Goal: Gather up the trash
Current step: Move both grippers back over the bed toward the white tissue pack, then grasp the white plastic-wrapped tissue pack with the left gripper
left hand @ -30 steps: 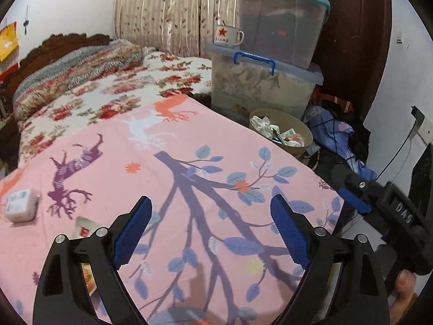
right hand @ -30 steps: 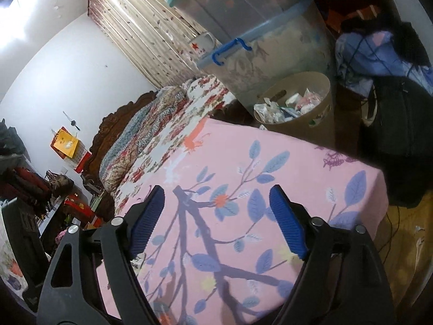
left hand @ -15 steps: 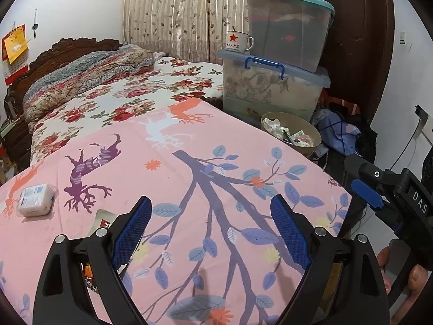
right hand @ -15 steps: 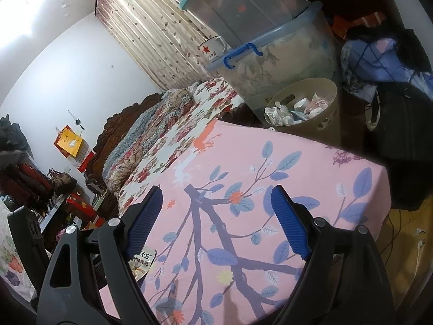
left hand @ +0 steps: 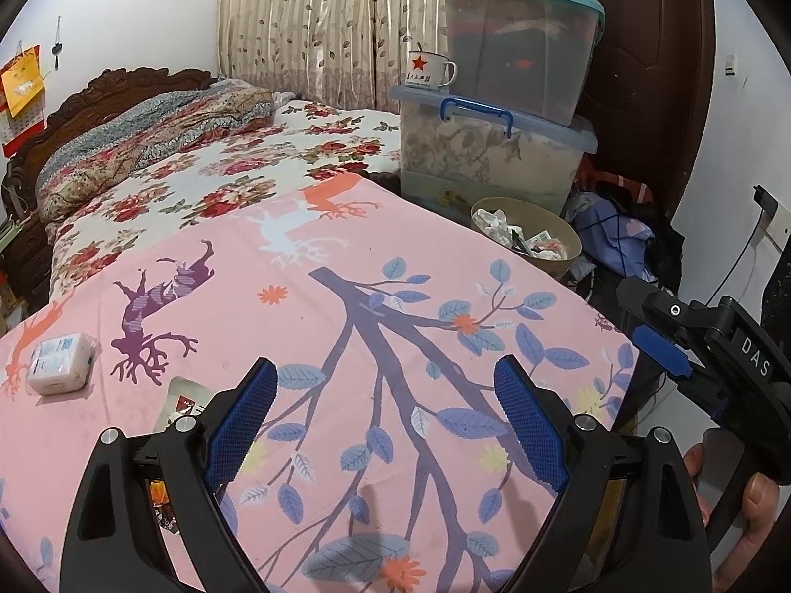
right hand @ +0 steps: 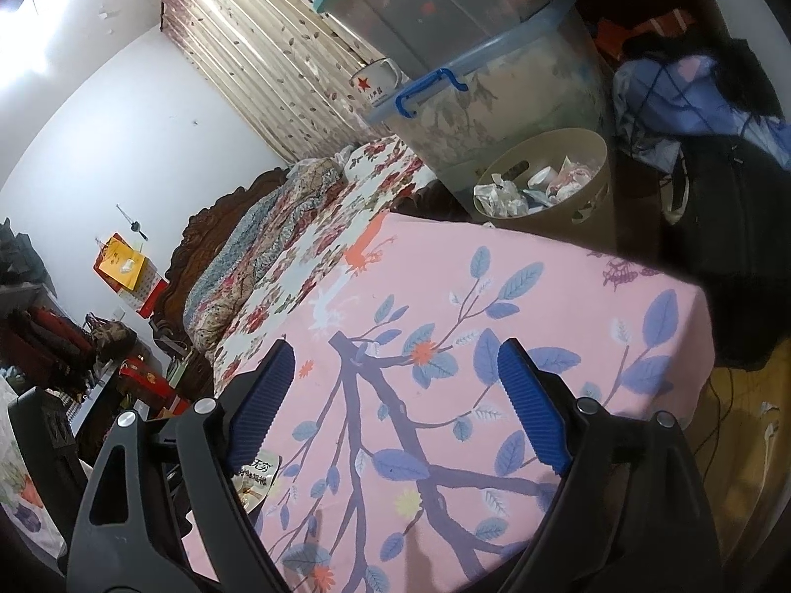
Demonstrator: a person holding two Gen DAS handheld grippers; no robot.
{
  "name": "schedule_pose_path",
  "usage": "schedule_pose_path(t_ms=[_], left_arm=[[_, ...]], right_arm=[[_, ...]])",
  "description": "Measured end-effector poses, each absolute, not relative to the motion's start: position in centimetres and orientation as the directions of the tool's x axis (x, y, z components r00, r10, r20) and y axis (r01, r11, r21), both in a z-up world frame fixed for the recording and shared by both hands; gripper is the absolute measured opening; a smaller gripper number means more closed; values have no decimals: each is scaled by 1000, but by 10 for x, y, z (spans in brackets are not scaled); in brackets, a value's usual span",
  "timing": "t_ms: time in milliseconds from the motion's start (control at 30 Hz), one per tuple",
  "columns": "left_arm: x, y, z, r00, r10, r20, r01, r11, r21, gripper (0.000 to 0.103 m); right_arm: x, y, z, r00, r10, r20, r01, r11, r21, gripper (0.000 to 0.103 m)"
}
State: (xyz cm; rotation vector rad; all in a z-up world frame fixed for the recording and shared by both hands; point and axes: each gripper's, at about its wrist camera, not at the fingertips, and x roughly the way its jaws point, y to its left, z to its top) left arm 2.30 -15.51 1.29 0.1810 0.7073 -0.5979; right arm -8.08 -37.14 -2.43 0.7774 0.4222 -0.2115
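A beige trash bin full of crumpled wrappers stands beyond the far right corner of the pink tree-print surface; it also shows in the right wrist view. A white tissue pack lies at the left. A snack wrapper lies beside my left finger, partly hidden; the right wrist view shows a wrapper too. My left gripper is open and empty above the surface. My right gripper is open and empty; its body shows at the right of the left wrist view.
Stacked plastic storage boxes with a star mug stand behind the bin. A floral bed lies at the back left. Clothes and bags are piled at the right, with cables on the floor.
Both grippers have pulled back and risen, so more of the pink surface shows. The tissue pack and wrapper have come further into view. Both stay open.
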Motion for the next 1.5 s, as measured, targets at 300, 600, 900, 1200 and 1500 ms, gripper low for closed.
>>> schedule_pose_path(t_ms=[300, 600, 900, 1200, 1500], left_arm=[[27, -149, 8, 593, -450, -667, 567, 822, -51, 85], [37, -134, 3, 585, -451, -673, 553, 830, -75, 85], [46, -124, -7, 565, -455, -689, 555, 827, -91, 85], [66, -93, 4, 605, -431, -670, 512, 855, -88, 85], [132, -9, 37, 733, -261, -629, 335, 942, 0, 88]], right_arm=[[-74, -366, -30, 886, -16, -464, 340, 702, 625, 84], [-60, -351, -33, 874, 1, -487, 336, 722, 605, 84], [-50, -341, -33, 864, 2, -504, 339, 738, 584, 84], [-30, -325, -39, 842, 29, -538, 332, 759, 560, 85], [-9, -305, -47, 819, 70, -570, 310, 781, 542, 85]])
